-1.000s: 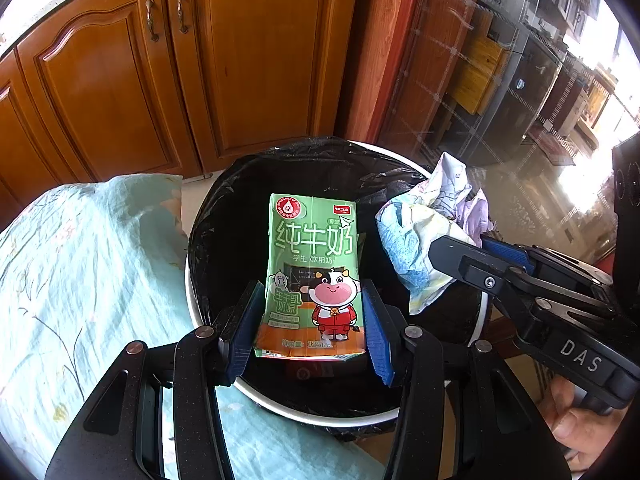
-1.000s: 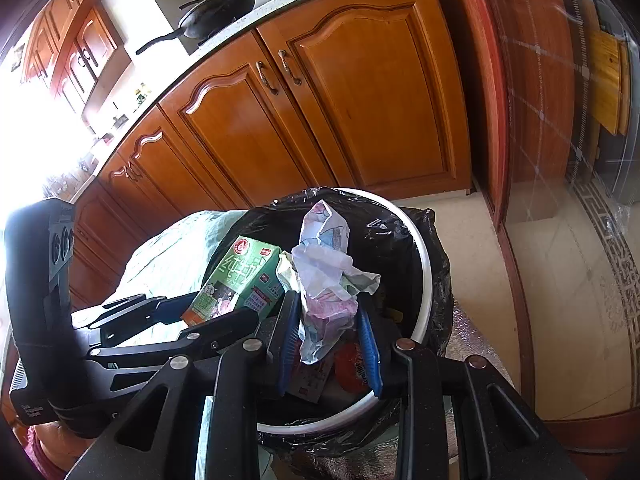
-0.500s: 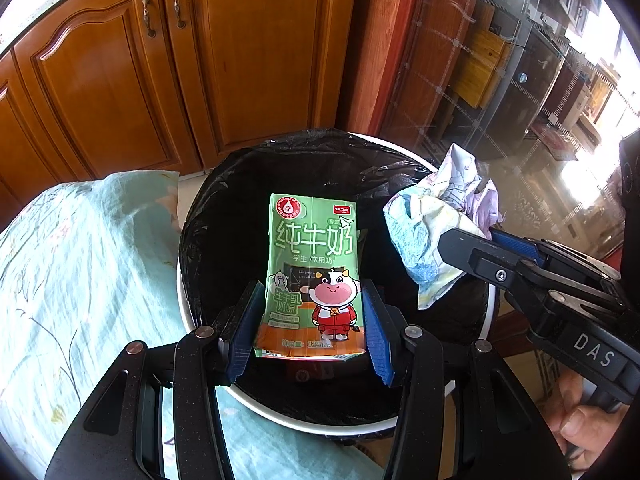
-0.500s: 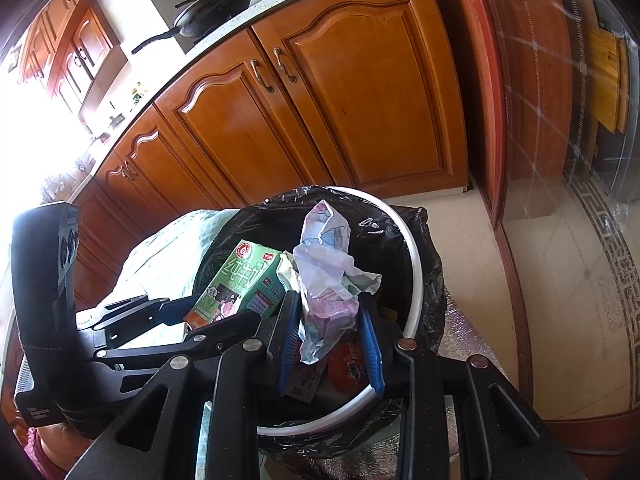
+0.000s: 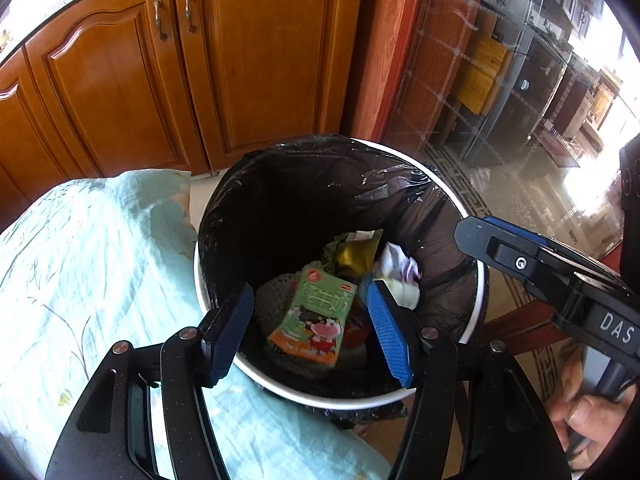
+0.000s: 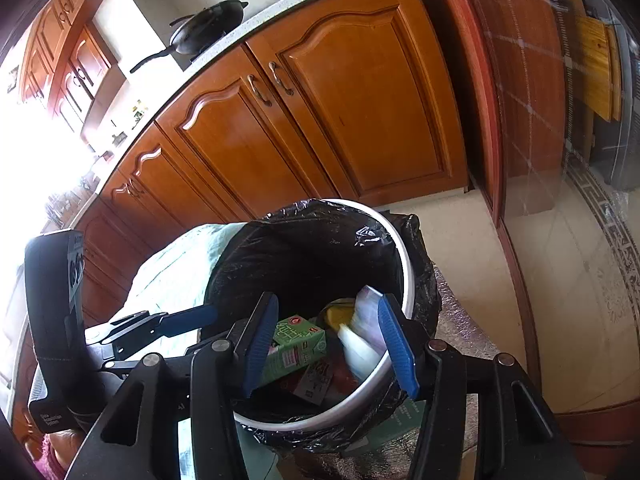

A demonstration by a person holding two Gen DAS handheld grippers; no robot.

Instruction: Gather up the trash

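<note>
Left wrist view: left tool [image 5: 310, 330] hangs over the bin [image 5: 474, 296], jaws spread and just been opening, nothing pinched. The green milk carton [image 5: 318, 320] lies loose down on the trash inside the black liner, framed between the blue pads but well below them. Crumpled wrapper [image 5: 400, 276] sits beside it near a yellow packet [image 5: 356, 252]. Right tool's [image 5: 504, 244] finger reaches in over the rim from the right; a hand [image 5: 588, 420] grips its handle. Pale cloth-covered bench [image 5: 88, 280] lies left of the bin.

Right wrist view: right tool [image 6: 328, 344] is also spread, jaws just been opening, empty. The wrapper [image 6: 362, 344] shows blurred below them, likely mid-fall. Carton [image 6: 296, 346] is in the bin. Left tool [image 6: 192, 318] pokes in from the left.

Step looks like the drop-off, both pieces released. Next move calls for lifting both tools clear of the rim and looking for more trash; none shows outside the bin here.
</note>
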